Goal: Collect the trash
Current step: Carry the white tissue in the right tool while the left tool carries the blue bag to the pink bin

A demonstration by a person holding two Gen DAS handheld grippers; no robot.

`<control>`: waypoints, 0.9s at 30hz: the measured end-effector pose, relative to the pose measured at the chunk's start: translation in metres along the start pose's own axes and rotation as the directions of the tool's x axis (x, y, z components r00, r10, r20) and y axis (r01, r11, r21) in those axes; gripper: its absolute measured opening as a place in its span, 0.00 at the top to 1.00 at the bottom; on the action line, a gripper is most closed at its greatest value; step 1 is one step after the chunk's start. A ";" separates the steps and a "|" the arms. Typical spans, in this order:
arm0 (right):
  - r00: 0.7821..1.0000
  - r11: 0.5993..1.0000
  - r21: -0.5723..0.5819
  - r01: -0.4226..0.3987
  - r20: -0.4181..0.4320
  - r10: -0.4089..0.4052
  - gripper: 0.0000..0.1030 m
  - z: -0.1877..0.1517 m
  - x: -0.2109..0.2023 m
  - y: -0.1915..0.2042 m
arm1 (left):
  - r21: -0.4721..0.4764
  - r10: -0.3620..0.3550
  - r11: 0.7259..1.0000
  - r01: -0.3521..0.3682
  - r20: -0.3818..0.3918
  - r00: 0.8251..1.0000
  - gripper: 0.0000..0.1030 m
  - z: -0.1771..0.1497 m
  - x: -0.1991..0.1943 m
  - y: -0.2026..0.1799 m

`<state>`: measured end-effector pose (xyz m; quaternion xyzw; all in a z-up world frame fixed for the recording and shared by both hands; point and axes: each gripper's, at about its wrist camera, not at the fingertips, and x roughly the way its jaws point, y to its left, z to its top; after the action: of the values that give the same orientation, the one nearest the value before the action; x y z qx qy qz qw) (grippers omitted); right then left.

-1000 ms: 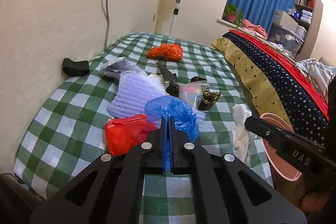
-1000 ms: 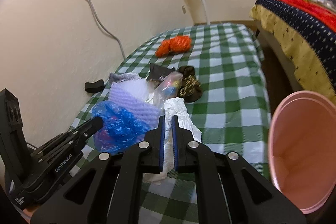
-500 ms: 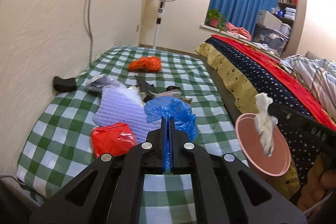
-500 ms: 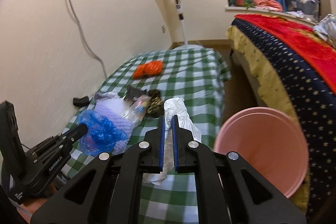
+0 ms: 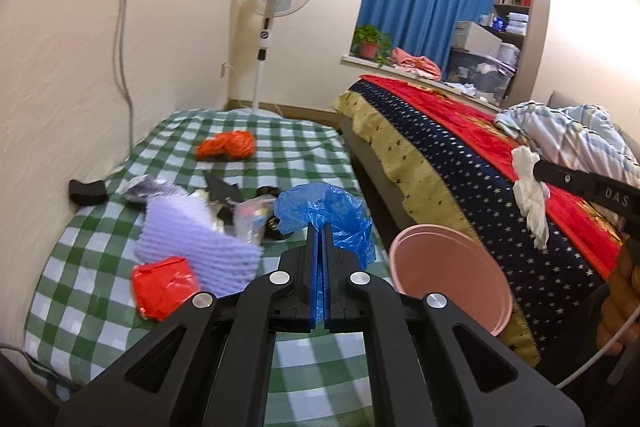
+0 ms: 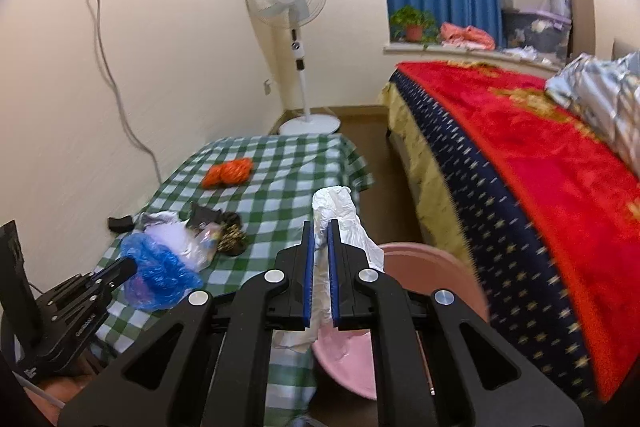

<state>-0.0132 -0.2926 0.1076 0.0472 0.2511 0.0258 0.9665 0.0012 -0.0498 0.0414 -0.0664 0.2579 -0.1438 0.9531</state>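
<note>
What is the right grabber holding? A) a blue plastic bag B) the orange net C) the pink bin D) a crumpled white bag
D: the right gripper is pinched shut on the crumpled white bag, while the blue plastic bag sits in the left gripper and the orange net lies on the checked cloth.

A low counter point(image 5: 304, 147) under a green-checked cloth fills the lower left of the frame. On it lie an orange bag point(image 5: 227, 145) toward the far end, a red bag point(image 5: 164, 285) near the front edge, a lilac foam sheet point(image 5: 192, 239) between them, and a black pad point(image 5: 87, 191) by the wall.
</note>
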 end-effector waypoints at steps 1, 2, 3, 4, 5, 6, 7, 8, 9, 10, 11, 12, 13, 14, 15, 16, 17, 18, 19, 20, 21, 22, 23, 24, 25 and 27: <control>1.000 1.000 -0.002 0.009 0.007 -0.009 0.93 0.002 -0.003 -0.004 | 0.001 -0.010 1.000 0.010 -0.002 1.000 0.99 0.002 0.001 -0.004; 1.000 1.000 -0.001 0.019 0.014 -0.019 0.93 0.004 -0.005 -0.009 | 0.005 -0.017 1.000 0.017 -0.002 1.000 0.99 0.003 0.002 -0.008; 0.999 1.000 0.003 0.029 0.020 -0.029 0.93 0.005 -0.006 -0.014 | 0.009 -0.022 1.000 0.022 -0.001 1.000 0.99 0.005 0.003 -0.012; 0.999 0.999 0.012 0.041 0.024 -0.041 0.93 0.005 -0.007 -0.020 | 0.017 -0.030 0.999 0.030 0.000 1.000 0.99 0.006 0.004 -0.017; 0.998 0.998 0.021 0.052 0.027 -0.052 0.93 0.004 -0.007 -0.024 | 0.020 -0.035 0.999 0.035 0.000 0.999 0.99 0.007 0.006 -0.020; 0.998 0.998 0.030 0.063 0.029 -0.064 0.93 0.003 -0.006 -0.028 | 0.023 -0.042 0.999 0.042 0.000 0.999 0.99 0.009 0.008 -0.024; 0.997 0.996 0.038 0.075 0.032 -0.077 0.93 0.002 -0.005 -0.032 | 0.027 -0.048 0.998 0.048 0.000 0.999 0.99 0.010 0.010 -0.028; 0.995 0.995 0.049 0.088 0.036 -0.090 0.93 0.000 -0.004 -0.036 | 0.036 -0.056 0.998 0.056 -0.002 0.998 0.99 0.011 0.014 -0.033; 0.994 0.994 0.062 0.095 0.040 -0.097 0.93 -0.001 -0.003 -0.038 | 0.042 -0.060 0.997 0.060 -0.003 0.998 0.99 0.012 0.015 -0.036; 0.993 0.992 0.075 0.102 0.044 -0.105 0.93 -0.002 -0.002 -0.042 | 0.049 -0.064 0.997 0.065 -0.006 0.998 0.99 0.013 0.018 -0.040; 0.992 0.990 0.086 0.112 0.047 -0.116 0.93 -0.003 0.000 -0.045 | 0.059 -0.072 0.996 0.072 -0.011 0.997 0.99 0.013 0.024 -0.045; 0.991 0.988 0.092 0.124 0.047 -0.128 0.93 -0.005 0.002 -0.048 | 0.065 -0.075 0.995 0.076 -0.014 0.997 0.99 0.013 0.026 -0.048; 0.989 0.986 0.100 0.136 0.044 -0.141 0.93 -0.007 0.005 -0.052 | 0.072 -0.078 0.994 0.079 -0.018 0.997 0.99 0.013 0.030 -0.051; 0.988 0.982 0.118 0.146 0.036 -0.151 0.93 -0.009 0.008 -0.057 | 0.077 -0.082 0.993 0.084 -0.023 0.996 0.99 0.013 0.035 -0.054; 0.988 0.979 0.141 0.150 0.027 -0.155 0.93 -0.011 0.012 -0.062 | 0.079 -0.087 0.993 0.089 -0.026 0.996 0.99 0.014 0.039 -0.058; 0.988 0.975 0.161 0.151 0.018 -0.156 0.93 -0.013 0.015 -0.067 | 0.083 -0.093 0.992 0.095 -0.028 0.995 0.99 0.014 0.044 -0.061; 0.987 0.974 0.168 0.154 0.010 -0.158 0.93 -0.015 0.019 -0.068 | 0.087 -0.096 0.991 0.098 -0.029 0.995 0.99 0.014 0.048 -0.064; 0.987 0.973 0.166 0.160 0.001 -0.162 0.93 -0.016 0.023 -0.068 | 0.090 -0.097 0.991 0.100 -0.030 0.995 0.99 0.013 0.051 -0.067; 0.986 0.973 0.162 0.167 -0.008 -0.168 0.93 -0.017 0.027 -0.068 | 0.091 -0.099 0.991 0.101 -0.032 0.995 0.99 0.013 0.054 -0.069; 0.986 0.972 0.164 0.169 -0.014 -0.169 0.93 -0.018 0.032 -0.067 | 0.090 -0.103 0.990 0.106 -0.034 0.994 0.99 0.012 0.059 -0.071; 0.985 0.971 0.167 0.171 -0.016 -0.171 0.93 -0.018 0.035 -0.068 | 0.092 -0.108 0.990 0.111 -0.037 0.993 0.99 0.011 0.063 -0.074; 0.984 0.970 0.165 0.180 -0.017 -0.179 0.93 -0.019 0.037 -0.068 | 0.098 -0.113 0.988 0.116 -0.040 0.993 0.99 0.009 0.068 -0.077; 0.982 0.968 0.163 0.189 -0.020 -0.189 0.93 -0.020 0.040 -0.068 | 0.104 -0.116 0.987 0.119 -0.041 0.992 0.99 0.008 0.071 -0.080; 0.981 0.967 0.165 0.194 -0.024 -0.192 0.93 -0.021 0.042 -0.069 | 0.108 -0.119 0.986 0.123 -0.042 0.992 0.99 0.006 0.073 -0.082; 0.980 0.966 0.167 0.198 -0.030 -0.196 0.93 -0.023 0.044 -0.070 | 0.116 -0.127 0.984 0.132 -0.044 0.991 0.99 0.005 0.077 -0.085; 0.977 0.961 0.174 0.213 -0.043 -0.209 0.93 -0.024 0.048 -0.074 | 0.132 -0.139 0.981 0.144 -0.050 0.989 0.99 0.002 0.083 -0.090</control>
<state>0.0191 -0.3612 0.0553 0.1060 0.2679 -0.0994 0.9524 0.0490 -0.1612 0.0220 -0.0171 0.2614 -0.2297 0.9374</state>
